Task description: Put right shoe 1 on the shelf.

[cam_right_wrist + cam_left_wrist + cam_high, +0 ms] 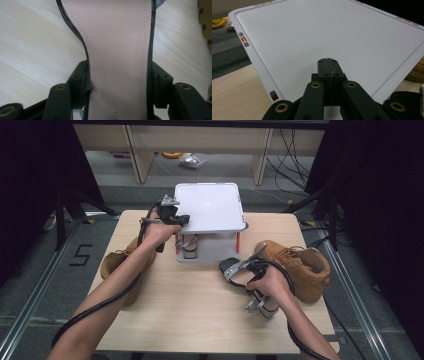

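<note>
left claw (pixel 329 65): closed empty, resting on white rack top (pixel 332 37) at frame centre, likely steadying it | right claw (pixel 120 82): clamped across heeled sandal (pixel 117 50) insole, lower right above desk (pixel 200 310), probably bound for rack's lower shelf

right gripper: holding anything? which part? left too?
The right gripper clamps a sandal across the sides of its pink insole. The left gripper is shut over the white shelf top, with nothing seen between its jaws.

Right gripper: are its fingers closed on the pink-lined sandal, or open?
Closed on it. In the right gripper view the right gripper has both black fingers pressed against the edges of the black sandal with pink insole.
</note>
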`<state>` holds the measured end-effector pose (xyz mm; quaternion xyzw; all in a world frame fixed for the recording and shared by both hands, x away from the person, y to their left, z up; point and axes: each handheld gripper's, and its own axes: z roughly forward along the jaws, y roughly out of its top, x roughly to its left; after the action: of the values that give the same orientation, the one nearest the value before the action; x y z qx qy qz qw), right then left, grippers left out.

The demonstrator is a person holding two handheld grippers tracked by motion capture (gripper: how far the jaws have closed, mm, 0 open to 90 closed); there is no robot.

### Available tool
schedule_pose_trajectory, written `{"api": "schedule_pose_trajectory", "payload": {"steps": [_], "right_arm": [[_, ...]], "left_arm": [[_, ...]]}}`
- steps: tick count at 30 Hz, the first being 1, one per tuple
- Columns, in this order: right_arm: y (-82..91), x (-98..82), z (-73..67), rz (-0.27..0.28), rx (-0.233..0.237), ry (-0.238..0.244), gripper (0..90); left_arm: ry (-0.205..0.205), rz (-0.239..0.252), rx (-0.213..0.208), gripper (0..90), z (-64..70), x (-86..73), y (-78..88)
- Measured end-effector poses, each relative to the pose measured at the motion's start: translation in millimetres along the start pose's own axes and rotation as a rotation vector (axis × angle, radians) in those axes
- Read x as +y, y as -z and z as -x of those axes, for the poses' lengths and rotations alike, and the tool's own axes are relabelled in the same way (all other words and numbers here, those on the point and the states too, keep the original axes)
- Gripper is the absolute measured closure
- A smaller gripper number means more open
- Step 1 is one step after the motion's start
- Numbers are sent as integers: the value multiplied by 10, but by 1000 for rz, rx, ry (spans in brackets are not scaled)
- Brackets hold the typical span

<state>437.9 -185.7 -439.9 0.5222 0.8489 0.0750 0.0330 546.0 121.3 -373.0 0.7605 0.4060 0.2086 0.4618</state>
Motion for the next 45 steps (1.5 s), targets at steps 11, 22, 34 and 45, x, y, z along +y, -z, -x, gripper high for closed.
{"api": "schedule_pose_trajectory", "payload": {"steps": [11,22,34,45], "right_arm": [[8,282,-108,58,38,-88,441],[-43,670,-294,89,42,-146,441],[-159,911,-375,98,43,-188,441],[-241,1037,-378,148,26,-253,441]], "left_arm": [[11,7,0,896,6,-3,-3],[14,15,-3,896,5,-9,-6],[4,6,-4,896,-5,-9,1],[5,5,-6,896,-7,-8,0]]}}
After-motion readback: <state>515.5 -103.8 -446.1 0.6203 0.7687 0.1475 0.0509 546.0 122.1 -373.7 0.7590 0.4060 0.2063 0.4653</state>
